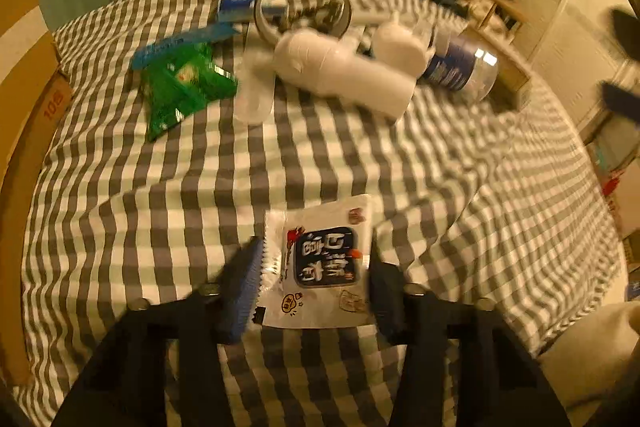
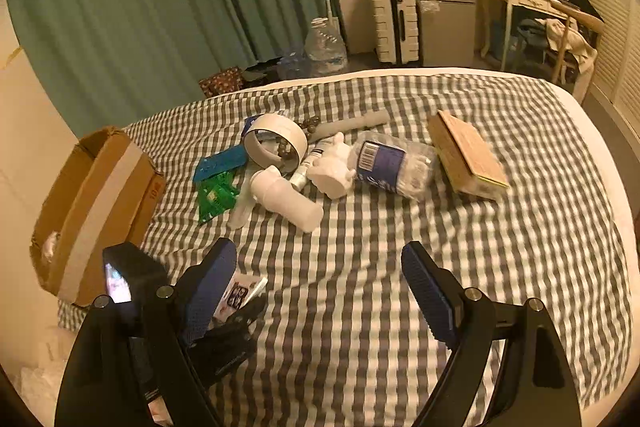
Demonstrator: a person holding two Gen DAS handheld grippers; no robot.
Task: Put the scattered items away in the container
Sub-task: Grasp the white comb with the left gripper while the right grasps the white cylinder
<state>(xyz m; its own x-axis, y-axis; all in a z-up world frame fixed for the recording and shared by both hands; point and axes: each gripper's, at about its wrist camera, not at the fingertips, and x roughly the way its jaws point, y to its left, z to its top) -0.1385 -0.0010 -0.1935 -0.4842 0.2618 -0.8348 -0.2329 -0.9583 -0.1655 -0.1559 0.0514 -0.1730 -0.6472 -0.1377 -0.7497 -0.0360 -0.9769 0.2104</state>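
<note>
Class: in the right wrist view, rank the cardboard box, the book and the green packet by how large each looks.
1. cardboard box, though it lies nearest the camera
2. book
3. green packet

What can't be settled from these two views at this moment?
- Left gripper on the white snack packet: left wrist view is motion-blurred, pad contact unclear.
- Cardboard box contents: right wrist view, walls hide the inside.
- Beads inside the white ring: too small.
</note>
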